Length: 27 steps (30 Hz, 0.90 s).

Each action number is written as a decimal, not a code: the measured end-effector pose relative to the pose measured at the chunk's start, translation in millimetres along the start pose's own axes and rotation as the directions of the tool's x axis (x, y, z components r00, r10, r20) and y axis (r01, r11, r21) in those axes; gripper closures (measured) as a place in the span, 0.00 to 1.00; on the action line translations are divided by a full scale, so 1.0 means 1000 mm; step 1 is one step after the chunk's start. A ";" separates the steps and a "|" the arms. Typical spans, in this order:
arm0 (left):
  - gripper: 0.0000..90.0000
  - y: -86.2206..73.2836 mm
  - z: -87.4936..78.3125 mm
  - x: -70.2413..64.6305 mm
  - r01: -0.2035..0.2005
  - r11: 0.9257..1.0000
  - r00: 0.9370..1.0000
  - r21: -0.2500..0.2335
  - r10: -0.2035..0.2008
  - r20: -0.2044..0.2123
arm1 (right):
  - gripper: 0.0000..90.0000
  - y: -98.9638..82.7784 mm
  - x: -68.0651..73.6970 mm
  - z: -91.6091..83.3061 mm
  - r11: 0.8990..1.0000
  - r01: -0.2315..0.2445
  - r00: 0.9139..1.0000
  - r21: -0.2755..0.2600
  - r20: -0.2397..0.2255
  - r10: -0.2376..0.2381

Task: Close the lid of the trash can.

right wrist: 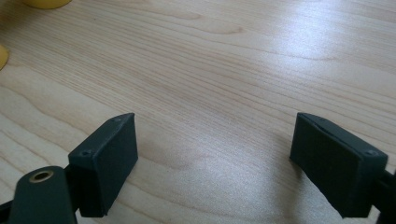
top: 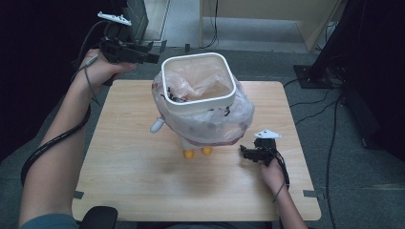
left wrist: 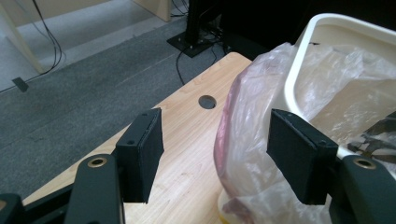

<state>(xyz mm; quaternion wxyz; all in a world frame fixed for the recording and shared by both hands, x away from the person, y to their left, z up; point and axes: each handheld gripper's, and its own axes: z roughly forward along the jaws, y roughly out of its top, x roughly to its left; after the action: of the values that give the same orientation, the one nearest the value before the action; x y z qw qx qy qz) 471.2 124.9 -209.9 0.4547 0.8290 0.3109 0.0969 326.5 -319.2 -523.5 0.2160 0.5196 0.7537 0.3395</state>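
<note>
A white bin with a rounded square rim stands mid-table on yellow feet. A translucent pinkish plastic bag lines it and folds down over its outside. My left gripper is held in the air beside the bin's far left corner, open and holding nothing. In the left gripper view its jaws stand wide apart, with the bag's bulge and the bin's rim just ahead at the right. My right gripper sits low on the table right of the bin's base, open over bare wood.
The wooden table has a round hole near its far edge. Two yellow feet peek in at the top left of the right gripper view. Cables and stands lie on the grey floor beyond the table.
</note>
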 end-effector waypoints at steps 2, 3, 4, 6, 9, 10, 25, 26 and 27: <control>0.40 -0.003 0.000 0.002 -0.001 1.000 1.000 0.002 0.001 -0.004 | 0.16 0.000 0.000 0.000 1.000 0.000 1.000 0.000 0.000 0.000; 0.40 -0.005 0.000 0.003 -0.002 1.000 1.000 0.005 0.002 -0.006 | 0.16 0.000 0.000 0.000 1.000 0.000 1.000 0.000 0.000 0.000; 0.40 -0.007 0.001 0.004 -0.002 1.000 1.000 0.008 0.002 -0.006 | 0.16 0.000 0.000 0.000 1.000 0.000 1.000 0.000 0.000 0.000; 0.40 -0.011 0.002 0.006 0.000 1.000 1.000 0.009 0.000 -0.006 | 0.16 0.000 0.000 0.000 1.000 0.000 1.000 0.000 0.000 0.000; 0.40 -0.017 0.004 0.008 0.003 1.000 1.000 0.008 -0.003 -0.004 | 0.16 0.000 0.000 0.000 1.000 0.000 1.000 0.000 0.000 0.000; 0.40 -0.020 0.005 0.010 0.003 1.000 1.000 0.011 -0.003 -0.007 | 0.16 0.000 0.000 0.000 1.000 0.000 1.000 0.000 0.000 0.000; 0.36 -0.053 0.024 0.021 0.014 0.999 1.000 0.035 -0.013 -0.020 | 0.16 0.000 0.000 0.000 1.000 0.000 1.000 0.000 0.000 0.000; 0.35 -0.055 0.025 0.022 0.016 0.999 1.000 0.037 -0.015 -0.018 | 0.16 0.000 0.000 0.000 1.000 0.000 1.000 0.000 0.000 0.000; 0.35 -0.057 0.027 0.022 0.017 0.999 1.000 0.037 -0.017 -0.017 | 0.16 0.000 0.000 0.000 1.000 0.000 1.000 0.000 0.000 0.000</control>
<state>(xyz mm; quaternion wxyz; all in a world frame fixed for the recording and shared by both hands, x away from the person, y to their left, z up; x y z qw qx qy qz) 476.4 142.1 -274.6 0.4375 0.8337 0.3236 0.0943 326.5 -319.2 -523.5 0.2160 0.5196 0.7537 0.3394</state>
